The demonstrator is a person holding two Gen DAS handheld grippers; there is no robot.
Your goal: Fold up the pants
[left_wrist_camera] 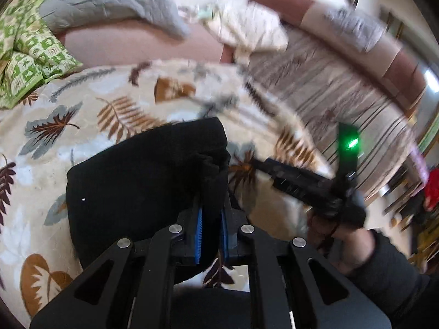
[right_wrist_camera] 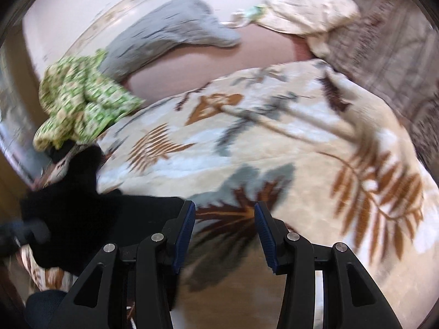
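Pants (left_wrist_camera: 142, 192), black, lie bunched on the leaf-print blanket (left_wrist_camera: 82, 126) that covers the bed, toward its near edge. They look already doubled over into a thick, rounded bundle, though how many layers cannot be told from the dark cloth.

Left side: left gripper (left_wrist_camera: 211, 219) is clenched on a fold of the pants, blue pads pinching the black cloth at the bundle's right-hand edge, where the fabric puckers up into a knot above the fingers. Green checked cloth (left_wrist_camera: 33, 52) sits piled at the bed's far left corner, a grey pillow (left_wrist_camera: 109, 2) behind it, both well apart from the work.

Right side: right gripper (right_wrist_camera: 225, 233) hangs over bare blanket with nothing between its jaws, which stand apart and released. In its own view the pants (right_wrist_camera: 82, 213) lie to its left, just beside the left finger but not between the pads. In the left wrist view the same gripper shows to the right of the bundle, held by a gloved hand (left_wrist_camera: 345, 213). A cream pillow (right_wrist_camera: 310, 8) and a striped cover lie at the far right of the bed.

Step in hand, as I judge it: mid-fold, with one end gripped and carried by the left gripper while the right has let go or not yet taken hold. Both views are motion-blurred.

Next move calls for the right gripper to reach left to a free edge of the bundle and close on it, so both ends can be laid flat together.
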